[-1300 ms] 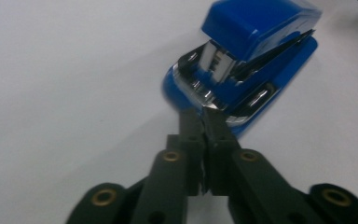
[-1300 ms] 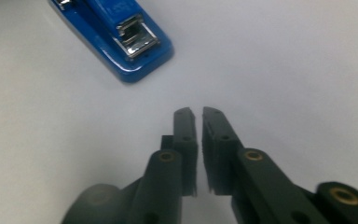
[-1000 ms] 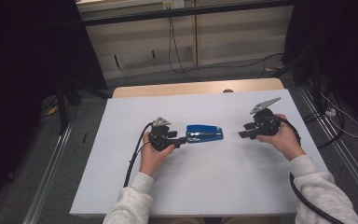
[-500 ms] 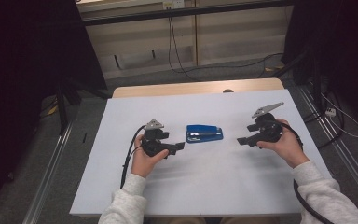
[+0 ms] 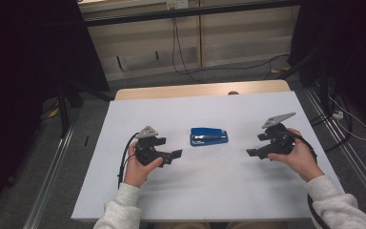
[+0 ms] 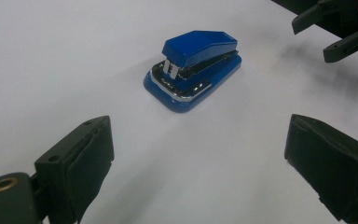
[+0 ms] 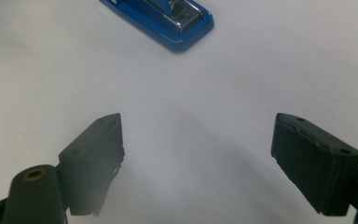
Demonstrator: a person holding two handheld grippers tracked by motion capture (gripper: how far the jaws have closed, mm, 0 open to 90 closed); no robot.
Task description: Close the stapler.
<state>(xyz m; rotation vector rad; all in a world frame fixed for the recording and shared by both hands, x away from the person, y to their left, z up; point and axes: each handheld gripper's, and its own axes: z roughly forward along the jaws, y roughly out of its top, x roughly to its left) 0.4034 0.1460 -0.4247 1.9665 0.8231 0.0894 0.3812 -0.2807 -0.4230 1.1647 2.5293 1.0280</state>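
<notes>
- Jaws of the left gripper [image 6: 198, 163] stand wide apart with bare white table between them and nothing held; in the high view this gripper [image 5: 174, 154] sits left of centre, pointing toward the middle of the table.
- Jaws of the right gripper [image 7: 196, 161] are likewise spread wide and empty, over plain tabletop; from above, the right gripper [image 5: 251, 152] is at the right side, its tips aimed inward.
- Blue stapler [image 5: 209, 136] lies flat on the table between the two grippers, apart from both and a little farther from the person than their tips.
- Seen along the left gripper's jaws, the stapler [image 6: 193, 67] rests ahead of the gap, closed, its metal front end facing the camera; the other gripper's black tips show at the upper right corner.
- Along the right gripper's jaws, one end of the stapler [image 7: 168, 21] shows at the top edge.
- Left hand [image 5: 138, 167] and right hand [image 5: 298, 155] each wrap a gripper body, pale sleeves coming in from the bottom.
- White table [image 5: 209, 191] carries a wooden strip along its far edge.
</notes>
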